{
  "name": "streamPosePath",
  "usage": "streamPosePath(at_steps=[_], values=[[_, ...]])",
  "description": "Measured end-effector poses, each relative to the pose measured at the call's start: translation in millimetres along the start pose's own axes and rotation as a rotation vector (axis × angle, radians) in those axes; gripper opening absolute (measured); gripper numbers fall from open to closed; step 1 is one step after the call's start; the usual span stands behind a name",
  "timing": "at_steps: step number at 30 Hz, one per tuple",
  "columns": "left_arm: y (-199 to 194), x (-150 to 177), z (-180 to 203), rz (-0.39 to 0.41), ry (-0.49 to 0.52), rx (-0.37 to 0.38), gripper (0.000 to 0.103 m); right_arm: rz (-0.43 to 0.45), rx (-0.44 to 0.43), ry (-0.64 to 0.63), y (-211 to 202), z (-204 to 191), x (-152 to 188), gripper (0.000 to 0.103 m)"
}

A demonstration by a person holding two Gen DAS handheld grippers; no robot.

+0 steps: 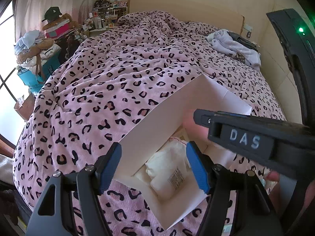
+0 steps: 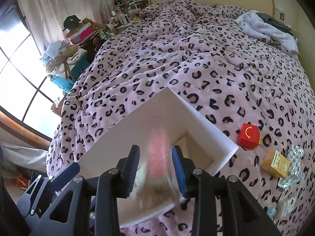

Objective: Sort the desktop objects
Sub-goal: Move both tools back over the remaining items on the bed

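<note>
A white open-topped box (image 1: 157, 114) sits on the pink leopard-print blanket (image 1: 110, 74). A white wrapped packet with a printed label (image 1: 167, 173) lies inside it. My left gripper (image 1: 153, 168) is open and straddles the box's near left wall, one blue pad outside and one over the inside, neither pressing. My right gripper (image 2: 156, 171) hangs over the box (image 2: 206, 125), jaws slightly apart. A motion-blurred pink and white packet (image 2: 157, 157) is between its pads and looks loose. The right gripper's black body (image 1: 242, 137) crosses the left wrist view.
Right of the box on the blanket (image 2: 196, 49) lie a red carton (image 2: 249, 136), a yellow box (image 2: 275, 164), a silver checkered wrapper (image 2: 293, 169) and a small white item (image 2: 285, 206). Folded clothes (image 2: 265, 29) lie at the far right. Cluttered boxes and bags (image 2: 74, 45) stand beside the window.
</note>
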State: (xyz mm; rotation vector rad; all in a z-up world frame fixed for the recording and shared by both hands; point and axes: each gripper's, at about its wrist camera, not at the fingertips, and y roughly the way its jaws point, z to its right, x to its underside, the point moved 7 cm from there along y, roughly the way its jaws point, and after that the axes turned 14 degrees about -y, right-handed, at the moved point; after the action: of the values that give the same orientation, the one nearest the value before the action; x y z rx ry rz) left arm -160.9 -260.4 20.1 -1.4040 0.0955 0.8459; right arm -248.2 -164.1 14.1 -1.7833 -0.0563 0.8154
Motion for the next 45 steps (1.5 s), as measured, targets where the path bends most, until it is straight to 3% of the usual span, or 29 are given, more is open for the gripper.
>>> streamPosePath(at_steps=[9, 15, 23, 33, 38, 45], values=[[-22.7, -5.6, -3.8, 0.046, -0.006, -0.016, 0.075, 0.052, 0.046, -0.019, -46.3, -0.5, -6.4, 0.036], [-48.8, 4.7, 9.3, 0.067, 0.009, 0.007, 0.077, 0.095, 0.12, -0.019, -94.9, 9.6, 24.1, 0.038], [-69.4, 54.3, 41.1, 0.051, 0.065, 0.053, 0.079, 0.093, 0.244, 0.051, -130.6, 49.4, 119.7, 0.041], [-61.2, 130.6, 82.7, -0.032, 0.14, 0.087, 0.08, 0.033, 0.283, 0.226, -137.7, 113.3, 249.2, 0.041], [-61.6, 158.0, 107.6, -0.051, 0.178, 0.104, 0.08, 0.051, 0.3, 0.315, -157.3, 143.3, 290.1, 0.041], [-71.1, 188.2, 146.7, -0.055, 0.24, 0.141, 0.08, 0.082, 0.334, 0.367, -182.8, 161.9, 321.9, 0.041]])
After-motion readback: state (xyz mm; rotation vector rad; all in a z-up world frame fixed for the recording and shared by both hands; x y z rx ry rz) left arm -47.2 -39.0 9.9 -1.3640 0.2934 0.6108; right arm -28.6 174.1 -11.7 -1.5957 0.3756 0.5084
